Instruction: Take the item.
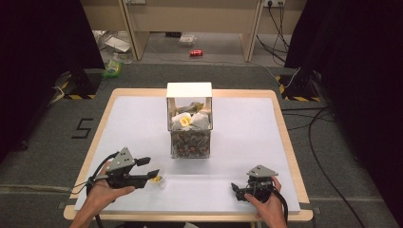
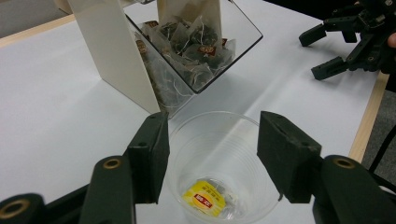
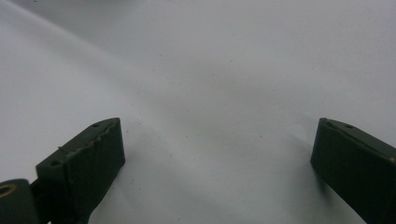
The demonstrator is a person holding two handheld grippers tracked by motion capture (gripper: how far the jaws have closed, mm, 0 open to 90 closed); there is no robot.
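Near the table's (image 1: 247,199) front-left corner, the left gripper (image 2: 212,154) hangs released above the cup (image 2: 219,158), tea bag (image 2: 204,199) dropped inside; the right gripper (image 3: 217,154) rests open, idle.

The high view is looking forward and down over the whole bench (image 1: 247,128). The left gripper view is hovering close above a cup (image 2: 219,163) (both are showing the box (image 1: 189,121)); the right gripper view is skimming bare bench.
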